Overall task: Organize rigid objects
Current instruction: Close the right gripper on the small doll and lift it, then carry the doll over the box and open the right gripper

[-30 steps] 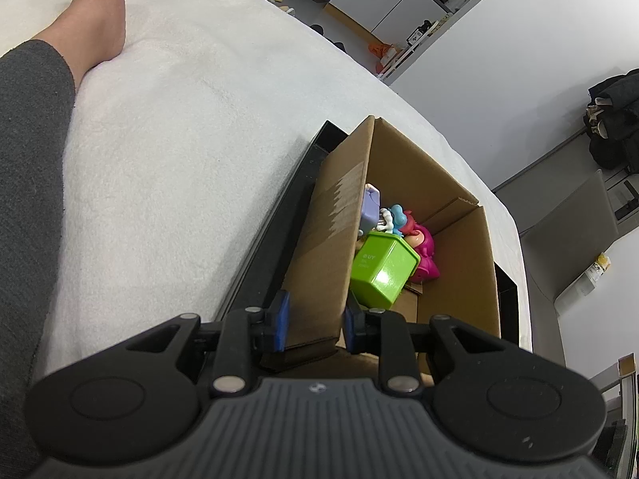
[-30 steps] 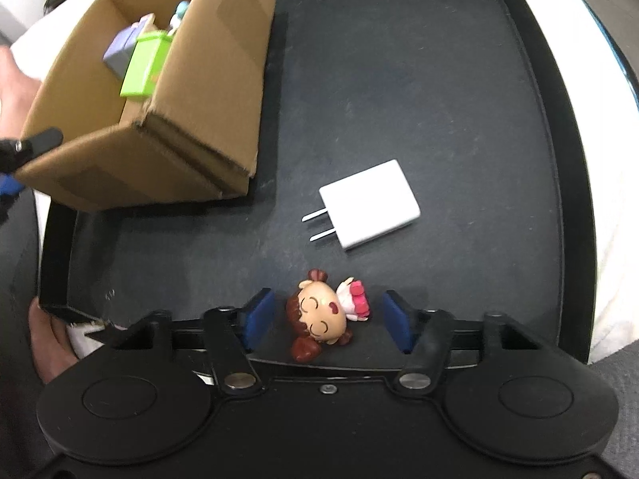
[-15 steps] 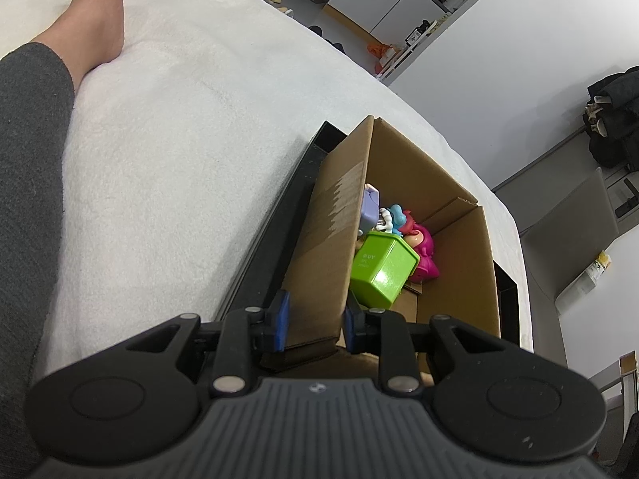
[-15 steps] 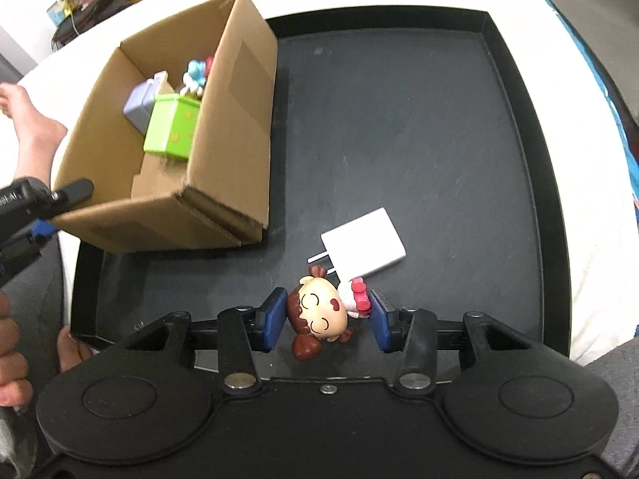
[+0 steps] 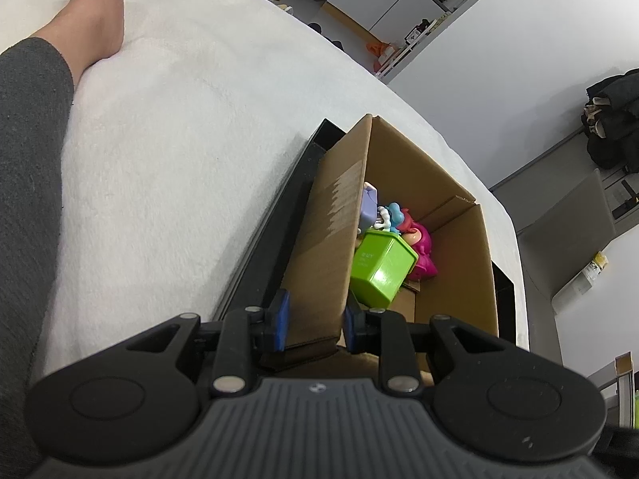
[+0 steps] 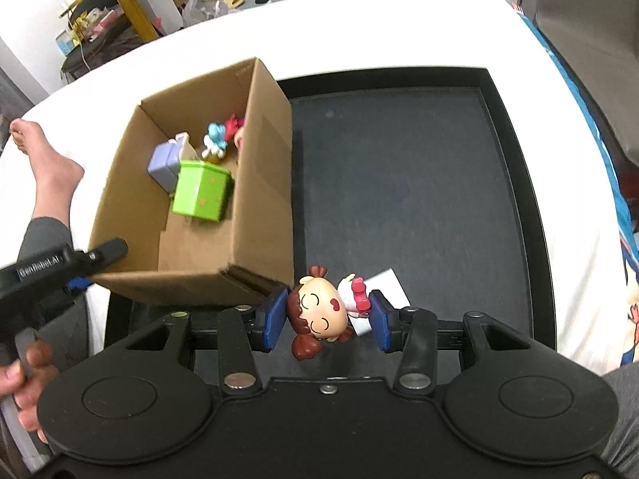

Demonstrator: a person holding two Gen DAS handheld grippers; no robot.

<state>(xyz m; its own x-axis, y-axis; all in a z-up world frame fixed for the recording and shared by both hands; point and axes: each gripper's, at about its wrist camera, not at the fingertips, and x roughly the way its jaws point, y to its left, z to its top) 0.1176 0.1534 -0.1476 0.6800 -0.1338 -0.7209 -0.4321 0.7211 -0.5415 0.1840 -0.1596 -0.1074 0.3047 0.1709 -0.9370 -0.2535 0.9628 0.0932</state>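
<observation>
My right gripper (image 6: 328,319) is shut on a small doll figure (image 6: 323,311) with brown hair and a pink bow, held above the black tray (image 6: 399,183). A white charger (image 6: 385,283) lies on the tray, partly hidden behind the doll. My left gripper (image 5: 314,325) is shut on the near wall of the cardboard box (image 5: 331,247), which also shows in the right wrist view (image 6: 263,183). In the box lie a green cube (image 6: 201,191), a lilac block (image 6: 165,161) and small blue and pink figures (image 6: 221,135).
The tray sits on a white blanket (image 5: 167,151). A person's bare foot (image 6: 44,155) and grey-clad leg (image 5: 28,183) lie left of the box. A chair (image 5: 567,223) and room furniture stand beyond the bed.
My right gripper closed on the doll and lifted it off the tray, away from the charger. The left gripper kept its hold on the box wall.
</observation>
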